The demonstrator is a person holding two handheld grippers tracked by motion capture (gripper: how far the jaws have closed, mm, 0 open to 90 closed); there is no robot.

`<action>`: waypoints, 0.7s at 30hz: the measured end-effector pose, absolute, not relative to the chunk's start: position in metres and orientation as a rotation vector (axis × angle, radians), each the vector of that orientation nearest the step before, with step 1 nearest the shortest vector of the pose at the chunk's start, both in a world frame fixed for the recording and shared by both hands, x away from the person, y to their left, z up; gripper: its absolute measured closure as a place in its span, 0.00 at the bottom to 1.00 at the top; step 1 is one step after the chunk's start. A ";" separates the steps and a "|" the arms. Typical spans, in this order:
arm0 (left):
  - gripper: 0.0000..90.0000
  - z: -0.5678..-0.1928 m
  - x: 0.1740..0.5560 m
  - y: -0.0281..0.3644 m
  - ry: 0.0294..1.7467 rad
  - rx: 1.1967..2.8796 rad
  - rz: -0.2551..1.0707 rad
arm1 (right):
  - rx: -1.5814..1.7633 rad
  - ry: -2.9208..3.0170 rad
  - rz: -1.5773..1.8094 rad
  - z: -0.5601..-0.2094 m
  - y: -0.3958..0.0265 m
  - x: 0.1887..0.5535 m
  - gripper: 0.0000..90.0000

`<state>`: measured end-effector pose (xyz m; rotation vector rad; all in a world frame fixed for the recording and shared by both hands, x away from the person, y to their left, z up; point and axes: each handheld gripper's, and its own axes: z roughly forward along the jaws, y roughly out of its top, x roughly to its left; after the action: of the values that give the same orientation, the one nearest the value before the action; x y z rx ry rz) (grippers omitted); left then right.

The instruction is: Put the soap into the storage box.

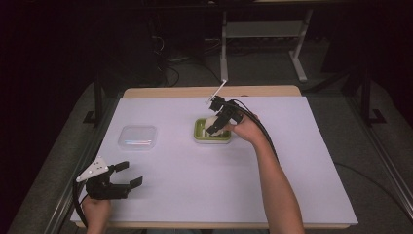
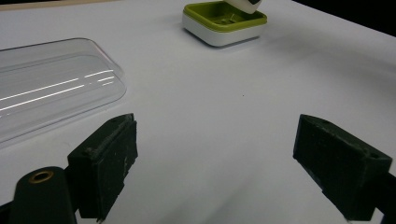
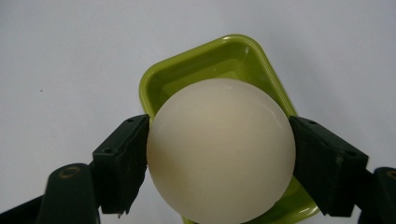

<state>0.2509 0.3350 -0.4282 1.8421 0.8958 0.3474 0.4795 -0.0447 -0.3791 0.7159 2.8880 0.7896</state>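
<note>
Left gripper: near left corner of the white table, jaws spread wide, holding nothing.
Clear plastic lid: flat on the table, left of centre.
Right gripper: jaws clamped on a smooth cream-white ball.
Ball: above the green-lined white square dish, far centre.

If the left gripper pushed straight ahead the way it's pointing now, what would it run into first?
Probably nothing soon: bare white table cover lies between the open jaws of the left gripper. The clear plastic lid sits off to one side, and the green-and-white dish is far ahead, roughly in line, though depth is hard to judge.
</note>
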 end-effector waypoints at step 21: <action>0.15 -0.428 0.251 0.334 0.891 1.846 0.347 | 0.778 2.905 0.726 -0.398 -0.036 0.487 0.25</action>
<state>0.2511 0.3345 -0.4282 1.8461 0.8907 0.3469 0.4874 -0.0359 -0.3984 0.7776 2.9048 0.7260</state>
